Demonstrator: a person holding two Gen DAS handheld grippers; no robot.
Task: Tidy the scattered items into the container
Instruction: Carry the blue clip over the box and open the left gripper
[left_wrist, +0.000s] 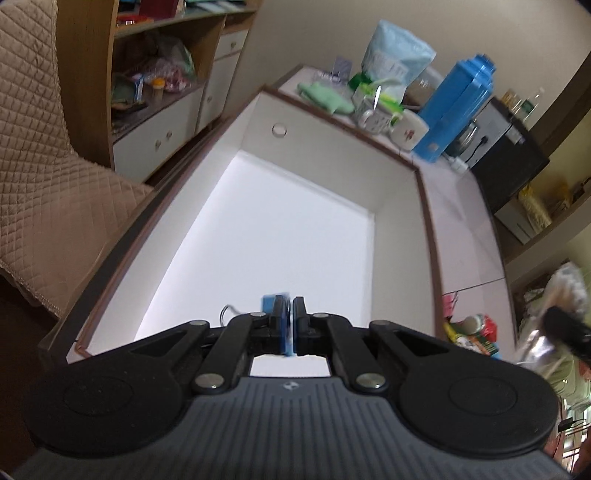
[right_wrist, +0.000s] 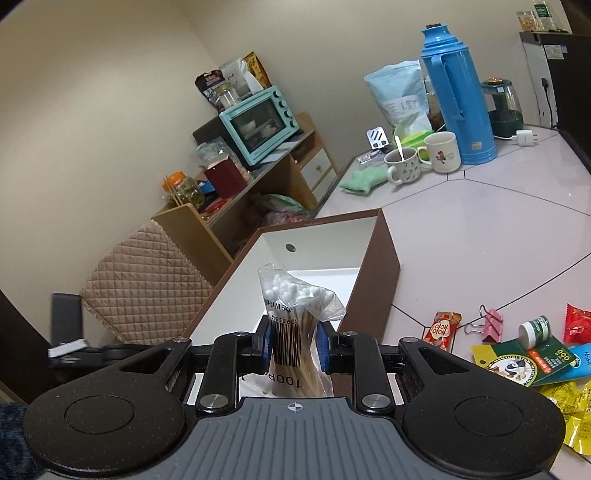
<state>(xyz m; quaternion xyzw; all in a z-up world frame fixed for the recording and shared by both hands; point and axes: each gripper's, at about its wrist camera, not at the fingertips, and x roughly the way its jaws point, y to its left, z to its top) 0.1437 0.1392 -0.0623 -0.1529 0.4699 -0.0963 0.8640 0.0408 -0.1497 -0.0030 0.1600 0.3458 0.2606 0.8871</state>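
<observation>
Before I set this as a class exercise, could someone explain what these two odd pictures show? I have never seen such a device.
A person holds a black two-finger gripper in each hand, and each has a wide-angle camera looking along its fingers. One picture comes from the left gripper, above the brown cardboard box with a white inside. Its jaws are nearly closed on a small blue thing, too blurred to name. The other picture comes from the right gripper, which clamps a clear plastic bag of cotton swabs over the box. On the pale tiled table lie a pink binder clip, a red snack packet and other packets.
</observation>
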